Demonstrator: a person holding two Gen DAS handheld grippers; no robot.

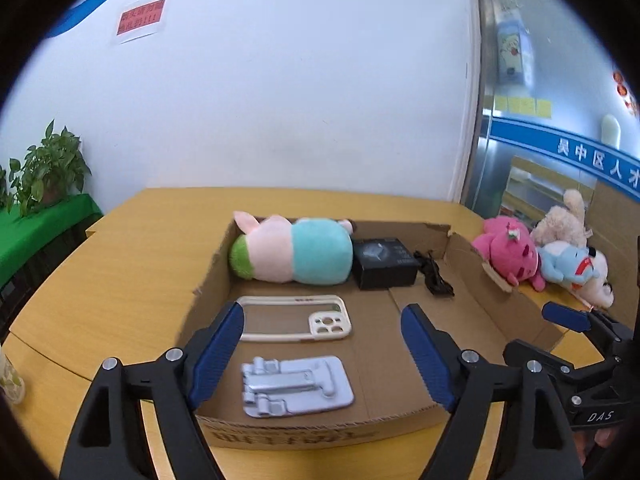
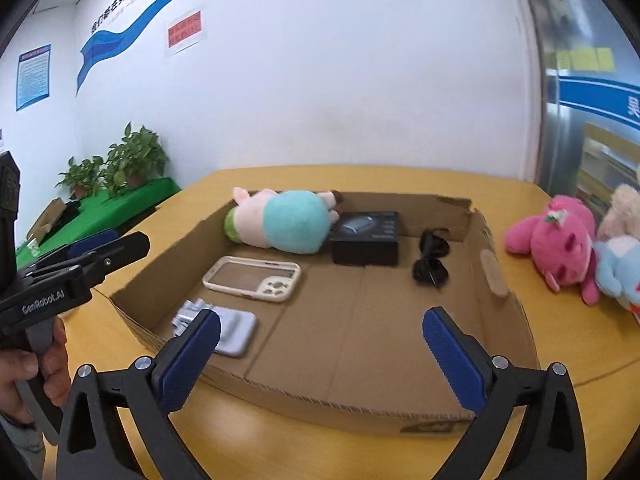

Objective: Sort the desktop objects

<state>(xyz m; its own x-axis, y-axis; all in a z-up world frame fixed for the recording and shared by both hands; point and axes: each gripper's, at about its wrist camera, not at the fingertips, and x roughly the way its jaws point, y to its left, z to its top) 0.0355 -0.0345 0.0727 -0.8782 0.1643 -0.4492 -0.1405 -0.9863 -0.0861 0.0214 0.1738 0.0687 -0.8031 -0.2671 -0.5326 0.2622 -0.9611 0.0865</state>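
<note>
Both my claws, left (image 1: 322, 354) and right (image 2: 322, 360), gape wide, holding nothing, above the cardboard tray (image 2: 400, 380) on the tabletop (image 1: 132, 260); inside lie a plush pig (image 1: 294, 250), phone case (image 1: 294, 318), black box (image 1: 384, 262) and sunglasses (image 2: 432, 258).

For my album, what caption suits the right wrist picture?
Open right tool hovering over a cardboard tray holding a plush toy, phone case, black box and sunglasses.
</note>
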